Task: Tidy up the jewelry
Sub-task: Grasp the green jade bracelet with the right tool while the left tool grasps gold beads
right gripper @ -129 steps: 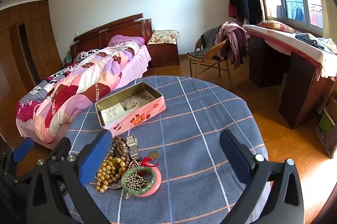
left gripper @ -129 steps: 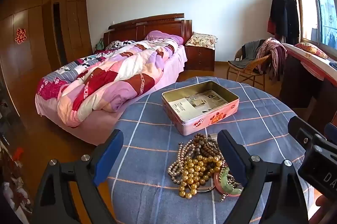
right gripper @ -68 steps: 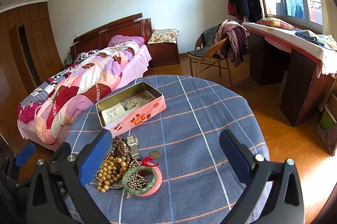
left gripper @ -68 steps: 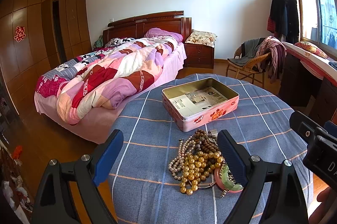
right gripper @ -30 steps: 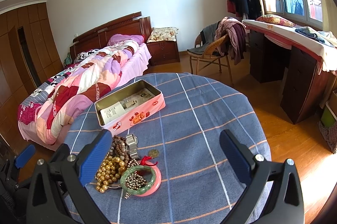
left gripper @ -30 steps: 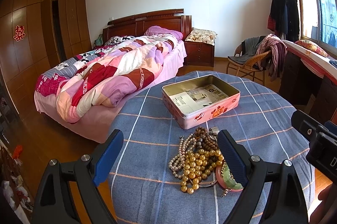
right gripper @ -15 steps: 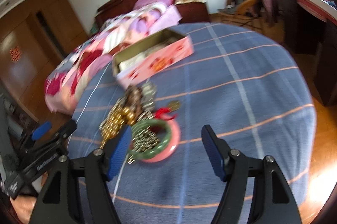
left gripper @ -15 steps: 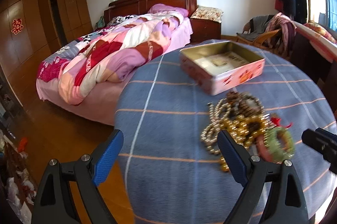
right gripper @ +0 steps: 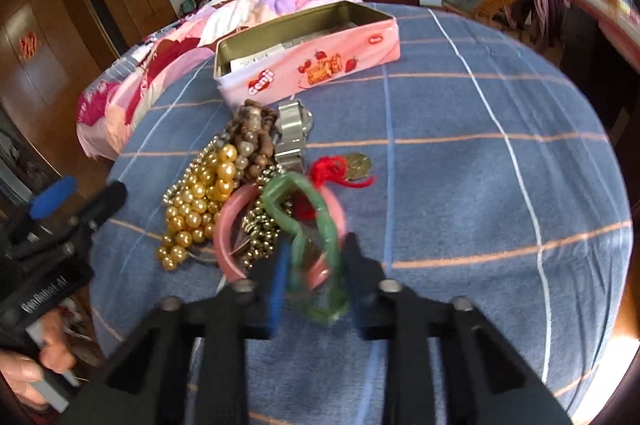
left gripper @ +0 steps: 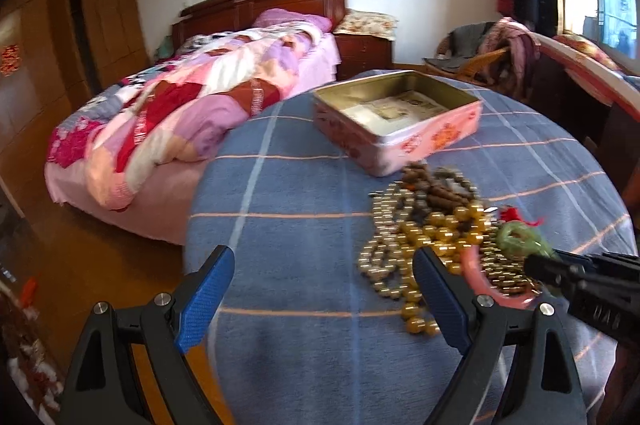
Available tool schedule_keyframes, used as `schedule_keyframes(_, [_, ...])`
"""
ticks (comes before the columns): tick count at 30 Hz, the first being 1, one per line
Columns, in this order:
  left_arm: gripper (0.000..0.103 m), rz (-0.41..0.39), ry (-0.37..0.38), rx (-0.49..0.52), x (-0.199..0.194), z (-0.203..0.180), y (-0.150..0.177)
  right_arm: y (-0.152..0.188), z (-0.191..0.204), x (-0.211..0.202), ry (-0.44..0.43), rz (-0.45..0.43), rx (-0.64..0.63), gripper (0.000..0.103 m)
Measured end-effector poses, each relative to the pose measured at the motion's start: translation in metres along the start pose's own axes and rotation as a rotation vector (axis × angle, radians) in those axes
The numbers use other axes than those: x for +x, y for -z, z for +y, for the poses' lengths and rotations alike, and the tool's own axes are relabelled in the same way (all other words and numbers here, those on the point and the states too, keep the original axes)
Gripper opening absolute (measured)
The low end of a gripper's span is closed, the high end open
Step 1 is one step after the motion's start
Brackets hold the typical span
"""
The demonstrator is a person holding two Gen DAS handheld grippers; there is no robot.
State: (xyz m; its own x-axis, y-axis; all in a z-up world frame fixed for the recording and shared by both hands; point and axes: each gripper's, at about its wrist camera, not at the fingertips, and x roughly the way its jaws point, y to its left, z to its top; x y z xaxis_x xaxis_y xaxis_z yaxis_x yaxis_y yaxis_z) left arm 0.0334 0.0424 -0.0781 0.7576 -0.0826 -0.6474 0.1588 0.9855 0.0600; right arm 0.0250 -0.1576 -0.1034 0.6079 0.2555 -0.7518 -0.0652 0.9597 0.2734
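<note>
Where a bed (left gripper: 208,97) stands behind, blue checked tablecloth (left gripper: 304,185) covers the table.

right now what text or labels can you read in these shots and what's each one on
"cenji": red logo on the pink tin's long side.
"GenRobot AI", roughly; blurred: left gripper's body.
Small red badge near the tin's right end, printed paper inside it, and the red wall hanging: unreadable.

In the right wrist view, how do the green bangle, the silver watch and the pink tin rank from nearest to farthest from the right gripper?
1. Green bangle: between the right gripper's fingers.
2. Silver watch: mid-table, beyond the bead pile.
3. Pink tin: farthest, toward the bed.
</note>
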Motion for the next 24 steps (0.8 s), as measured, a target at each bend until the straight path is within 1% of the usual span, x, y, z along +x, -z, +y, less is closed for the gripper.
schedule_keyframes(1, [0.091, -0.002, 0.028, 0.003, 0.002, -0.003, -0.001, -0.001, -0.004, -0.003, -0.014, -0.006, 0.012, 0.019])
schedule_keyframes(3, [0.091, 0.001, 0.073, 0.012, 0.005, -0.008, -0.003, -0.005, -0.009, -0.010, -0.009, -0.031, 0.020, 0.019])
schedule_keyframes(8, [0.090, 0.032, 0.133, 0.044, 0.022, -0.025, -0.008, -0.015, -0.013, -0.033, 0.017, -0.121, 0.026, 0.019])
schedule_keyframes(9, [0.089, 0.032, 0.138, 0.047, 0.024, -0.028, -0.009, -0.018, -0.013, -0.035, 0.019, -0.130, 0.026, 0.019])
schedule_keyframes(10, [0.079, 0.034, 0.142, 0.052, 0.027, -0.030, -0.010, -0.019, -0.014, -0.037, 0.022, -0.136, 0.028, 0.019])
schedule_keyframes(11, [0.073, 0.050, 0.148, 0.066, 0.032, -0.034, -0.011, -0.021, -0.015, -0.037, 0.025, -0.139, 0.034, 0.019])
schedule_keyframes(12, [0.059, 0.066, 0.154, 0.076, 0.037, -0.037, -0.010, -0.023, -0.016, -0.036, 0.028, -0.140, 0.037, 0.019])
schedule_keyframes(13, [0.052, 0.085, 0.168, 0.084, 0.041, -0.039, -0.010, -0.024, -0.017, -0.034, 0.029, -0.137, 0.038, 0.019])
schedule_keyframes(14, [0.051, 0.094, 0.183, 0.083, 0.044, -0.040, -0.008, -0.024, -0.018, -0.033, 0.030, -0.133, 0.041, 0.019])
schedule_keyframes(18, [0.051, 0.110, 0.205, 0.088, 0.045, -0.040, -0.006, -0.024, -0.027, -0.026, 0.028, -0.118, 0.074, 0.019])
schedule_keyframes(21, [0.051, 0.124, 0.234, 0.057, 0.045, -0.032, -0.005, -0.024, -0.030, -0.024, 0.024, -0.116, 0.081, 0.019])
schedule_keyframes(22, [0.038, 0.120, 0.239, 0.053, 0.044, -0.031, -0.005, -0.024, -0.031, -0.025, 0.023, -0.118, 0.083, 0.019])
schedule_keyframes(24, [0.026, 0.108, 0.232, 0.083, 0.041, -0.031, -0.005, -0.024, -0.034, -0.027, 0.022, -0.127, 0.089, 0.019])
